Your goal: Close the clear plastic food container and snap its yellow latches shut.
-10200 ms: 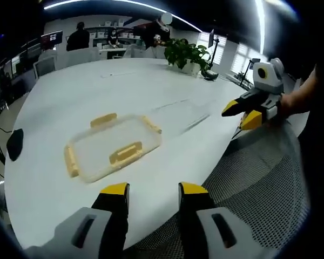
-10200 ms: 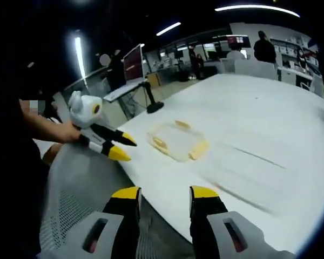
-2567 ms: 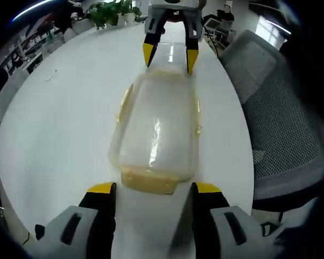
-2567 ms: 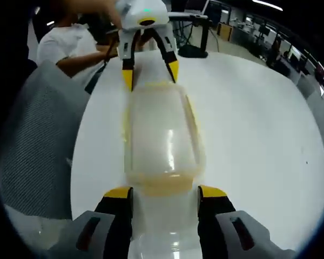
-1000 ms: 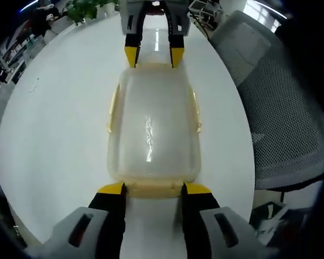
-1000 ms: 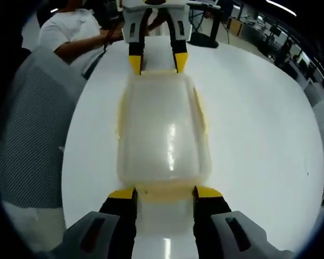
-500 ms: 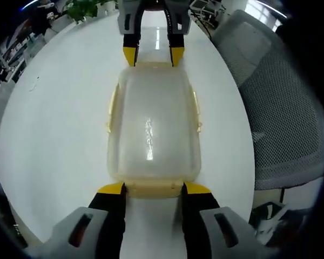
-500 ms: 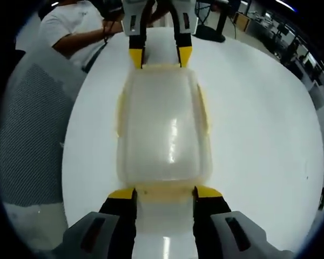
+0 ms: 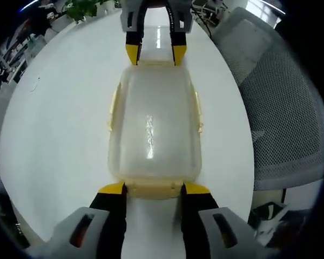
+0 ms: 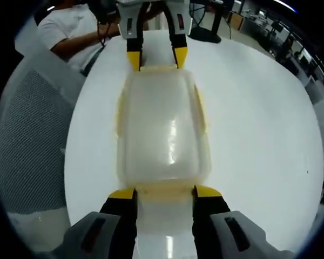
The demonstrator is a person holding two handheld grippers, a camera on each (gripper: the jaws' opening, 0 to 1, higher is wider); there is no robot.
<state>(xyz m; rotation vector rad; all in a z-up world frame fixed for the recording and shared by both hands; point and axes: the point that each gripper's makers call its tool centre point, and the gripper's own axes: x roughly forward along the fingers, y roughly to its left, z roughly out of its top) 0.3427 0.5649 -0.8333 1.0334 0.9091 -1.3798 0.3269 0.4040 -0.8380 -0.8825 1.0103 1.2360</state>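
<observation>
Left gripper [image 9: 151, 188] and right gripper [image 10: 162, 192], jaws spread, each bracket one end latch of the single container [image 9: 153, 127].

Far gripper [image 9: 154, 54] body cut off at top; container [image 9: 154, 127] contents indiscernible

No readable text, label or number appears anywhere.

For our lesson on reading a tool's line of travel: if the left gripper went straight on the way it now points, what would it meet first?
The left gripper would meet the yellow latch at the near end of the clear container almost at once; its tips already sit beside that latch, though contact is hard to judge.
</observation>
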